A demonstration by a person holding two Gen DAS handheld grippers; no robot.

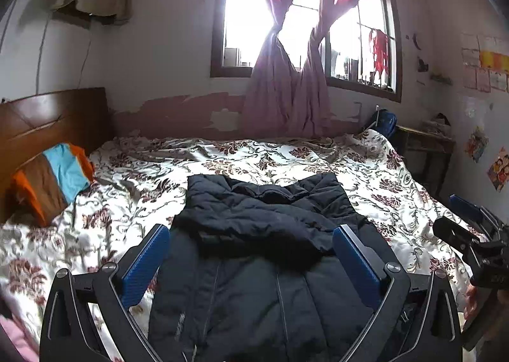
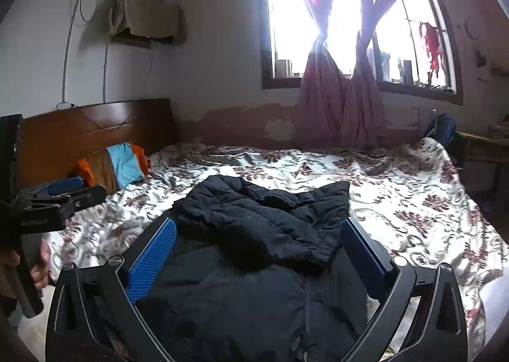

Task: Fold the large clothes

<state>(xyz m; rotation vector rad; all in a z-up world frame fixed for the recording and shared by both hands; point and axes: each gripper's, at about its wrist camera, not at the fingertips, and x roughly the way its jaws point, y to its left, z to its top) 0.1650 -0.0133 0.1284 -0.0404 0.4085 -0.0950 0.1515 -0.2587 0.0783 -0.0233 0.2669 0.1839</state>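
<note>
A large black puffer jacket [image 1: 264,234] lies on the bed, a sleeve folded across its chest; it also shows in the right wrist view [image 2: 254,234]. My left gripper [image 1: 251,231] is open and empty, its blue pads wide apart above the jacket's lower part. My right gripper [image 2: 257,225] is also open and empty, held above the same jacket. The right gripper shows at the right edge of the left wrist view [image 1: 470,228], and the left gripper at the left edge of the right wrist view [image 2: 70,193].
The bed has a floral cover [image 1: 286,155] and a wooden headboard [image 1: 47,120] at the left. A striped orange, brown and blue pillow [image 1: 54,177] lies by the headboard. A window with tied red curtains [image 1: 292,59] is behind. A small table [image 1: 426,139] stands at the far right.
</note>
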